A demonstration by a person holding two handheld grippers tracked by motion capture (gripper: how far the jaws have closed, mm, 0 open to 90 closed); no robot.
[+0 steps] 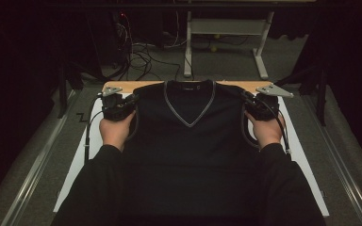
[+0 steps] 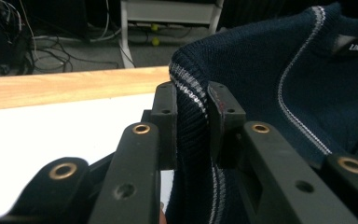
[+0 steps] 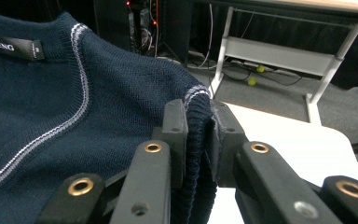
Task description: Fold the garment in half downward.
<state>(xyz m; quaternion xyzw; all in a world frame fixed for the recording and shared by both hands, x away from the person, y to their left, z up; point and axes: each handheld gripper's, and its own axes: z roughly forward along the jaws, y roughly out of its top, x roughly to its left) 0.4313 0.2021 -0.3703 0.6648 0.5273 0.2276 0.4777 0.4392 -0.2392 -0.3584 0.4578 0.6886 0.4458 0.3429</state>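
The high view shows the whole navy sweater [image 1: 188,136] on the desk [image 1: 122,86]. Each gripper view shows fingers clamped on a striped armhole edge: left gripper [image 2: 192,122], right gripper [image 3: 198,135]. Cables [image 1: 139,54] lie beyond.

Person wore black long sleeves [image 1: 99,183], cuffs ending at bare hands. Both grippers black: left gripper [image 2: 191,116], right gripper [image 3: 198,133]. Jaw links carried brass-ringed holes and small screws. Grey three-cornered plate [image 1: 274,89] sat atop the right gripper; black cables looped beside each.

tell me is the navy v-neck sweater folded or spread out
Spread out: the sweater hangs full width, front facing up, each shoulder pinched by the left tongs and right tongs.
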